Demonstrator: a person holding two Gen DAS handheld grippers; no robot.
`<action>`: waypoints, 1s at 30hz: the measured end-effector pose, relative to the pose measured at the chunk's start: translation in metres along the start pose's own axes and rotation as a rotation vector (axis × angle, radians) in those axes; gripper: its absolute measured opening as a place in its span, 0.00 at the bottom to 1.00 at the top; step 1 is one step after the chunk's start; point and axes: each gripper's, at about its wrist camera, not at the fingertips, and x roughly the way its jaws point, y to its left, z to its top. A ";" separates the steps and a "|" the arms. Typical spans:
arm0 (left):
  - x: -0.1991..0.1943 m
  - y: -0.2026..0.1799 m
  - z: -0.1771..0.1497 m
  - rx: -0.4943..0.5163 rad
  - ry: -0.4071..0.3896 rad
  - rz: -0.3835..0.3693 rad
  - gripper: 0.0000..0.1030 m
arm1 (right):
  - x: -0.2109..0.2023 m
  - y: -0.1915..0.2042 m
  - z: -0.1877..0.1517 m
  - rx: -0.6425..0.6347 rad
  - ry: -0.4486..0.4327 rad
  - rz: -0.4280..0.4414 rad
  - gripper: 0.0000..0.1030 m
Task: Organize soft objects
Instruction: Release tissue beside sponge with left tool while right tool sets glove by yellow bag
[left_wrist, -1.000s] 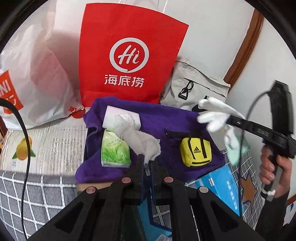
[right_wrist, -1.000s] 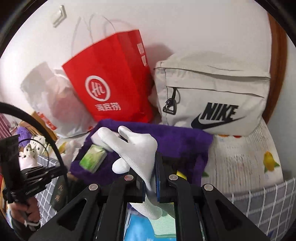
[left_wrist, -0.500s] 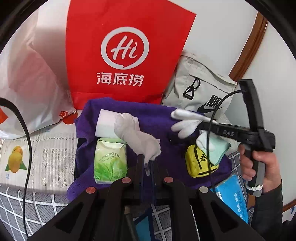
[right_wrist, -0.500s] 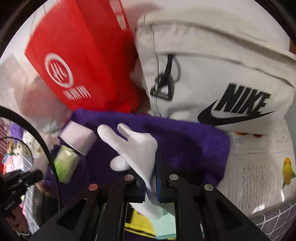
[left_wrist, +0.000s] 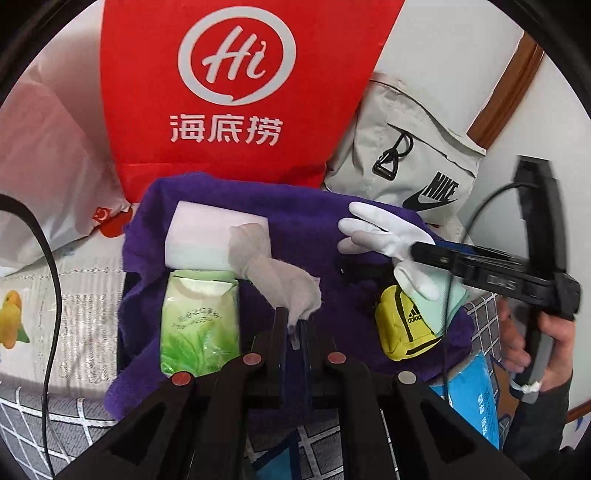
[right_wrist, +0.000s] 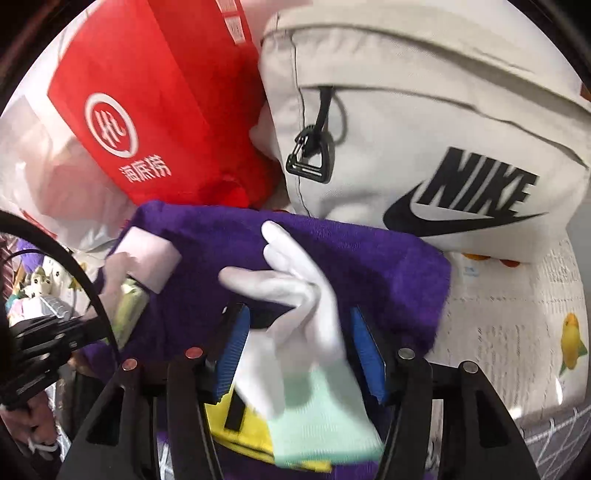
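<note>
Both grippers are over the purple towel (left_wrist: 303, 221) rn, w/ a glove each. The left gripper (left_wrist: 293, 325) has its jaws pressed together, pinching the cuff of a greyish glove (left_wrist: 273, 269) that flops away toward the white pack (left_wrist: 201, 240) at the far left of the towel, right above the green tissue pack (left_wrist: 199, 321). The right gripper (right_wrist: 299, 343) looks spread wide in its own view, blue pads well apart, and the white glove (right_wrist: 295, 295) w/ the mint cuff sits loose between them, draped on the little yellow bag (right_wrist: 240, 424) near the towel's right edge. So imo the step is dropping the white glove, and it looks basically let go already. To do it well I'd pull the right gripper straight back, no sideways drag, bc soft fabric snags on the pads and would drag off the bag. For the left one, lower till the glove fingers touch the towel, then open, so it lies flat and not balled up. Red bag (left_wrist: 240, 85) and grey Nike bag (right_wrist: 424, 129) stand at the far side, so don't push stuff into them.
</note>
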 end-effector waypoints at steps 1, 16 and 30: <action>0.001 0.000 0.000 0.000 0.003 0.002 0.06 | -0.007 0.000 -0.003 0.001 -0.011 0.003 0.55; 0.026 0.005 -0.003 0.000 0.098 0.092 0.11 | -0.110 0.017 -0.065 -0.003 -0.169 0.089 0.58; -0.022 -0.015 -0.019 0.035 0.037 0.148 0.73 | -0.137 0.051 -0.124 -0.033 -0.157 0.091 0.58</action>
